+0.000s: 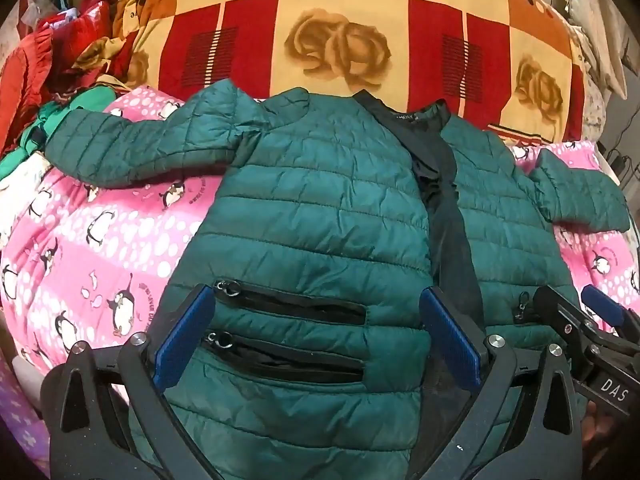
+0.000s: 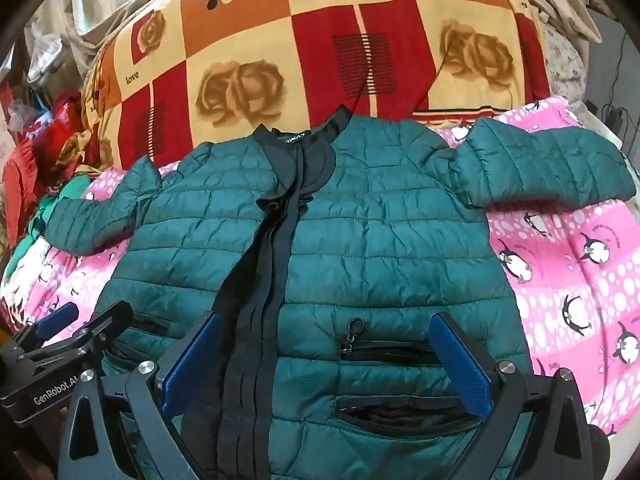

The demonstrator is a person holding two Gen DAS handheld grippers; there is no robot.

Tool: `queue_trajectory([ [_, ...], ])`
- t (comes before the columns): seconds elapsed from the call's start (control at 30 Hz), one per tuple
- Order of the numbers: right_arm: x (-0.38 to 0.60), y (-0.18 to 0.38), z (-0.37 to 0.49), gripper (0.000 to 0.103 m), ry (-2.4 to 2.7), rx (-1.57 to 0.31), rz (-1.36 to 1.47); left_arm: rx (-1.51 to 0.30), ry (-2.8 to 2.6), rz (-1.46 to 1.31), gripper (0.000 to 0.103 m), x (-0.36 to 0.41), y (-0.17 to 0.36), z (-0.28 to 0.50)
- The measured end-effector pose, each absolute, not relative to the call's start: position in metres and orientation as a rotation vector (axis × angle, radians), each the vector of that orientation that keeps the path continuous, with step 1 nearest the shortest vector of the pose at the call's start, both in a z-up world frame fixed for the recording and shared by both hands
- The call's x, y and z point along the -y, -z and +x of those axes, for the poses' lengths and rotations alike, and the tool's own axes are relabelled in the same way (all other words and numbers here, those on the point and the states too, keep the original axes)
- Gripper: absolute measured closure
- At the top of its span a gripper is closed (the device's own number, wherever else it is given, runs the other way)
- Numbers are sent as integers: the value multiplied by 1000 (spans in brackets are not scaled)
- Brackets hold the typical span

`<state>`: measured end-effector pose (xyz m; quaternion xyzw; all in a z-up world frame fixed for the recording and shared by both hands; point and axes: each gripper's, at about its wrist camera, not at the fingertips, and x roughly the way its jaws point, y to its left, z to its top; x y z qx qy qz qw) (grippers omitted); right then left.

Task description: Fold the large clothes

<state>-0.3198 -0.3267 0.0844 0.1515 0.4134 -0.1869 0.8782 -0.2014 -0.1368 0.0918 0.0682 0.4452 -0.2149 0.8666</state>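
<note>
Left gripper (image 1: 318,336) jaws spread wide, nothing held, over the lower front of the green quilted jacket (image 1: 320,208), above the two zip pockets (image 1: 288,308). Right gripper (image 2: 326,360) same, wide apart and empty, over the other front panel by the black zipper strip (image 2: 256,300). Jacket lies face up, sleeves spread, on a pink penguin blanket (image 2: 580,280) covering the bed. Red-and-cream checked rose quilt (image 1: 340,32) along the far edge; heap of red and green clothes (image 1: 48,80) at far left corner.
</note>
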Motion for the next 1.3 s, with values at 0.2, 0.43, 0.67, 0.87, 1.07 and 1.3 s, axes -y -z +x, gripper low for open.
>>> queue_trajectory([
  [0.2, 330, -80, -318, 1, 391, -867, 305, -953, 452, 139, 1, 135, -83, -201],
  [0.43, 325, -79, -317, 1, 400, -879, 307, -960, 457, 140, 1, 136, -78, -202],
  [0.67, 326, -75, -316, 1, 410, -912, 292, -966, 457, 133, 1, 136, -74, -202],
  [0.87, 327, -73, -313, 1, 423, -953, 271, -967, 453, 129, 1, 136, -72, -200],
  [1.07, 329, -71, -311, 1, 425, -952, 265, -967, 448, 139, 1, 136, -69, -197],
  [1.3, 331, -67, -307, 1, 420, -915, 279, -969, 439, 137, 1, 138, -66, -193],
])
